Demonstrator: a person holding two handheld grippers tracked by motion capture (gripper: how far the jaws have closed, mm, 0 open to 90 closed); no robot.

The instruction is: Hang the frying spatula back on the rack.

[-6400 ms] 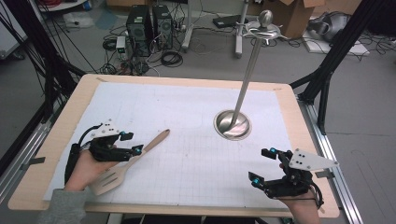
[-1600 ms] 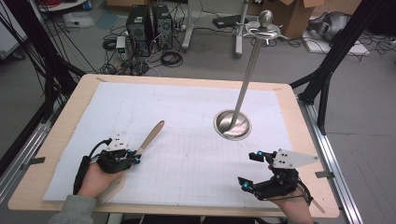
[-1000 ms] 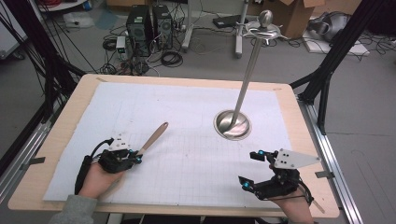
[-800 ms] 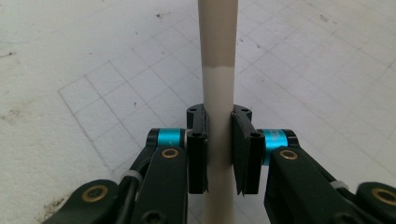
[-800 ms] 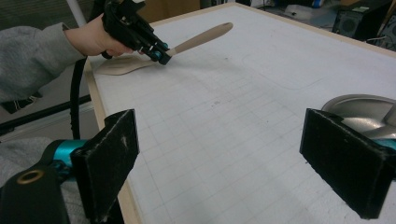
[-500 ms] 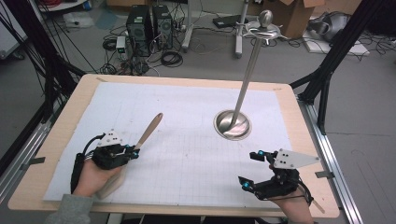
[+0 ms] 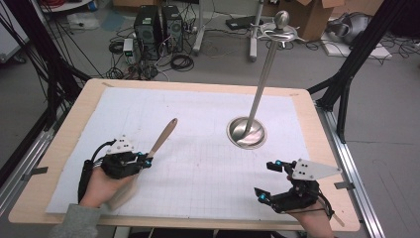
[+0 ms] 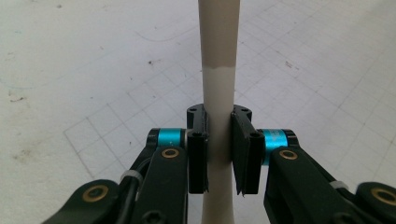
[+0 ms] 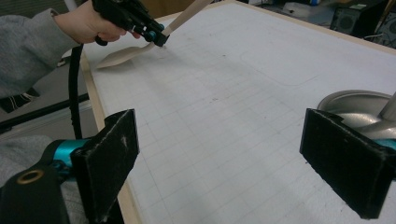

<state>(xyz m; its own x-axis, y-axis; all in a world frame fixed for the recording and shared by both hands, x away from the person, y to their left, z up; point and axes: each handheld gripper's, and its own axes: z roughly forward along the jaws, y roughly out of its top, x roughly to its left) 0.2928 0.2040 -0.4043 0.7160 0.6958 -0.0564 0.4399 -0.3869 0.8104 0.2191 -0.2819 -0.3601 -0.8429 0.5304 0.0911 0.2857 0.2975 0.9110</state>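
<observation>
A pale wooden spatula (image 7: 163, 136) slants over the left part of the white gridded sheet (image 7: 198, 163). Its handle points away and to the right, and its blade lies under the person's left hand. My left gripper (image 7: 143, 159) is shut on the handle (image 8: 218, 84), with both black pads pressed against it. In the right gripper view the left gripper (image 9: 140, 21) holds the spatula (image 9: 123, 55) tilted, blade low near the sheet and handle raised. My right gripper (image 7: 267, 179) rests near the front right edge, open, with nothing between its pads (image 9: 107, 163).
A metal stand with a round dished base (image 7: 246, 132) and a tall leaning pole (image 7: 262, 79) stands right of centre; its base (image 9: 355, 105) lies just beyond my right gripper. The wooden table edge (image 7: 198, 220) runs along the front. Computers and cables sit on the floor behind.
The left gripper and the spatula shifted slightly, and the handle tip now points a little farther up the table. The right gripper has stayed put.
</observation>
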